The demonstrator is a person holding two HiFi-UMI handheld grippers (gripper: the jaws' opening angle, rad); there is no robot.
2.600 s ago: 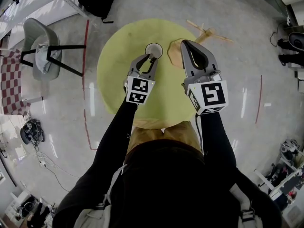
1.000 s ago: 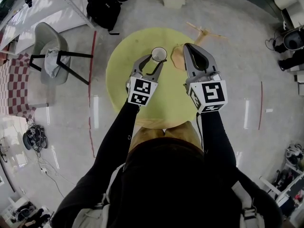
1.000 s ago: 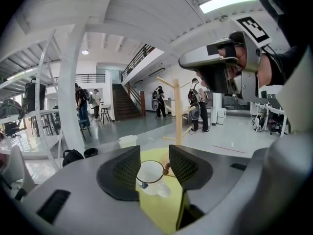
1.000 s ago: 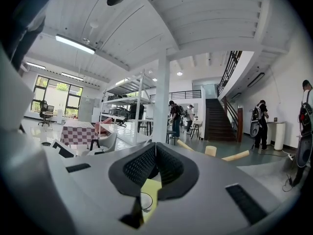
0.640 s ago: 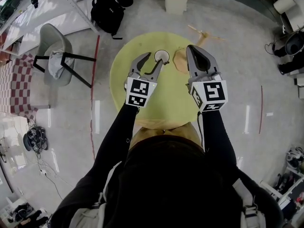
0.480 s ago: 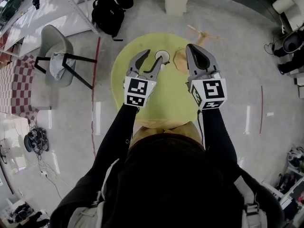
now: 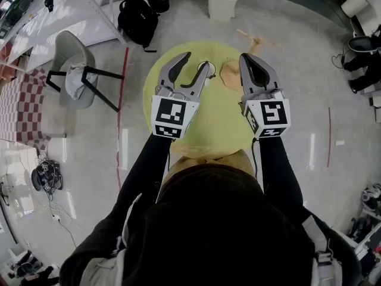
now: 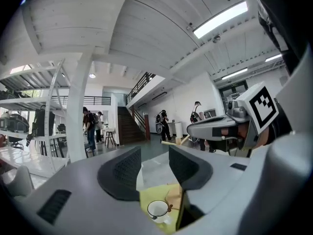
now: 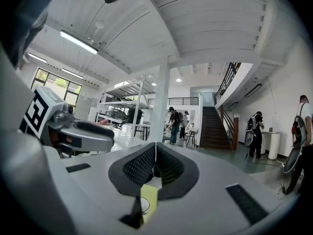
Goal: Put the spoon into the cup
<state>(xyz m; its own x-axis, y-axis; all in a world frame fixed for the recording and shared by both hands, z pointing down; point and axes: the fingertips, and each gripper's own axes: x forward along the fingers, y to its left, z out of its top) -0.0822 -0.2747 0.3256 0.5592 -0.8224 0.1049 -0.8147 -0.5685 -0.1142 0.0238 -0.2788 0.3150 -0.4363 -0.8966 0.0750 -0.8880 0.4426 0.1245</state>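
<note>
A white cup (image 7: 206, 68) with a dark rim stands on the far part of the round yellow table (image 7: 220, 118). In the head view my left gripper's right jaw covers part of it. In the left gripper view the cup (image 8: 158, 209) sits below the jaws, and a small brown spoon end (image 8: 169, 208) pokes over its rim. My left gripper (image 7: 196, 61) hangs open above and just short of the cup, its pads (image 8: 124, 173) holding nothing. To the right, my right gripper (image 7: 246, 58) is shut and empty, raised above the table.
A tan wooden board (image 7: 229, 76) lies on the table right of the cup. On the floor around are a grey chair (image 7: 74, 70), a black backpack (image 7: 138, 19), a white bin (image 7: 224, 0) and a wooden stick frame (image 7: 259, 40).
My left gripper has come up and back from the cup with its jaws spread wider. Both grippers now sit higher and nearer the head camera. The cup has stayed in place.
</note>
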